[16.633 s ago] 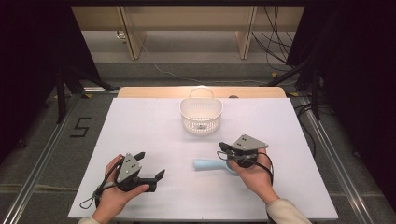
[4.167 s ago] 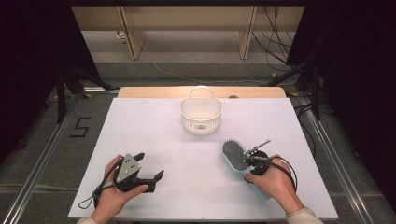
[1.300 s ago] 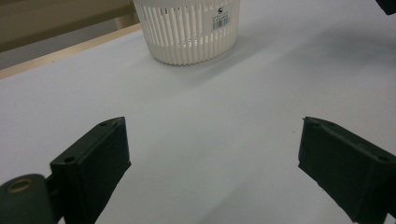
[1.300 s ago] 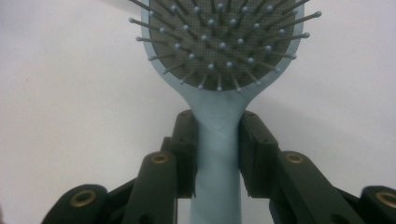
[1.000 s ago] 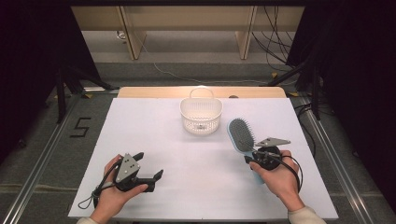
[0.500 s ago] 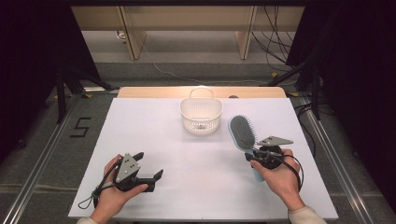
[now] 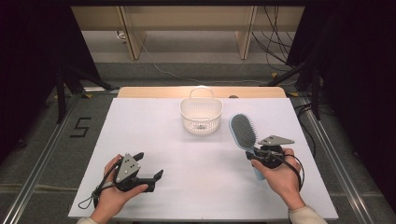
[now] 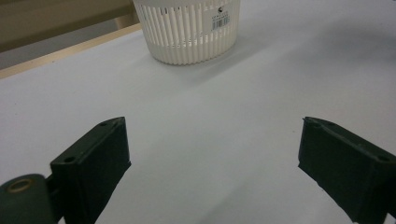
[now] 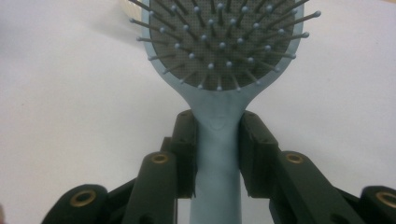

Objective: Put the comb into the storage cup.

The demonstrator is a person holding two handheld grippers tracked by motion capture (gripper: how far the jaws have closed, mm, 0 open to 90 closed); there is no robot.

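**Hairbrush held up beside the basket**

Nearest the person, the left claw (image 7: 152,179) rests low on the white bench (image 7: 154,140), well short of the basket and off to its left in the high view. Its jaws stand wide apart with nothing but bare bench between them; the left gripper view looks straight across that gap to the basket (image 8: 187,30) farther off.

On the other side, the right claw (image 7: 252,154) sits short of the basket and to its right. It is clamped on the pale blue handle of a hairbrush (image 7: 243,133), one jaw pressed to each side of the handle just below the head, as the right gripper view shows (image 9: 219,140). The brush head points away from the person toward the basket's right side, bristles facing up toward the camera. It seems lifted clear of the bench, though the high view leaves that hard to judge. The head ends just beside the basket without touching it.

Farthest off, the white slotted basket (image 7: 201,114) stands upright near the bench's back edge, its handle loop behind it.
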